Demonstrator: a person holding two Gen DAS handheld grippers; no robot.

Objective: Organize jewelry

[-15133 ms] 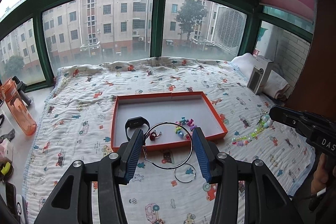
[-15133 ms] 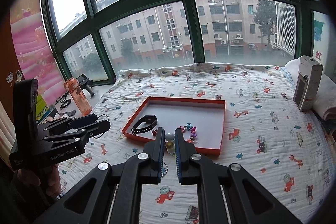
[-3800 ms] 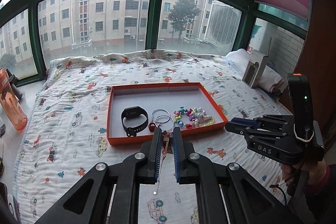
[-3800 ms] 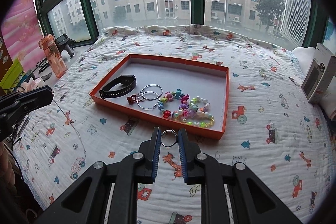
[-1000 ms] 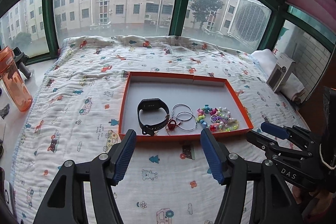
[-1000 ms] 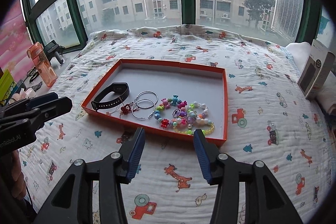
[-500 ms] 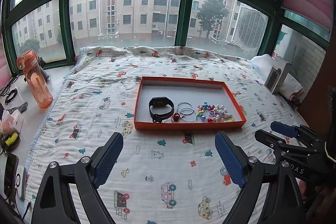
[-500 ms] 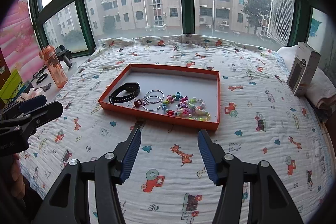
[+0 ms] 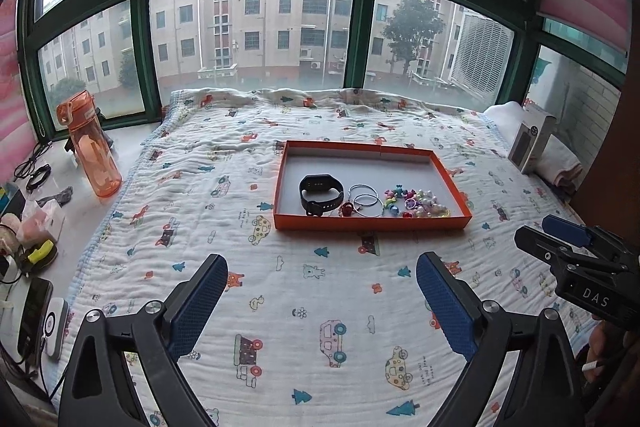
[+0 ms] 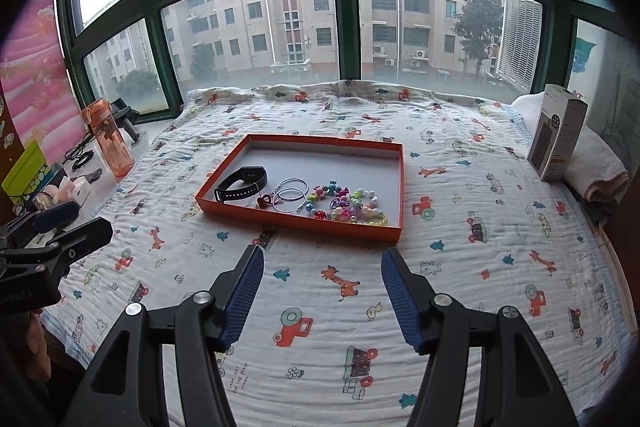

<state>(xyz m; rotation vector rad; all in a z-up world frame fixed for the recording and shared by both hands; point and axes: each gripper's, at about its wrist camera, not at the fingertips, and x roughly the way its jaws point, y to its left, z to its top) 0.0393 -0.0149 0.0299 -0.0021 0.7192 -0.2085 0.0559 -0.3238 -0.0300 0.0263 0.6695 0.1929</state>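
Grippers both idle over the blanket; my left gripper had its jaws spread wide with nothing between them; my right gripper the same, wide apart and carrying nothing; each sat at 6 o'clock in its own view, well short of the tray.

Orange tray lay flat on the cartoon-print blanket, at about 12 o'clock from both grippers; all the jewelry was inside it, bunched along the near wall. From the left wrist view, left to right: black wristband curled on its side; small red charm just beside it at its 4 o'clock; two silver hoops overlapping each other; bead bracelets in a mixed-colour heap at 3 o'clock of the hoops; a small ring sat on the heap. Couldn't tell whether the hoops touched the beads. Far half of the tray showed only grey floor.

In the left wrist view my right gripper showed at 3 o'clock, off the tray's near right corner; in the right wrist view the left gripper showed at 9 o'clock, well clear of the tray.

Orange bottle stood upright on the sill at 10 o'clock; white-and-black box stood upright at 2 o'clock against folded towels; green-framed window behind the bed.
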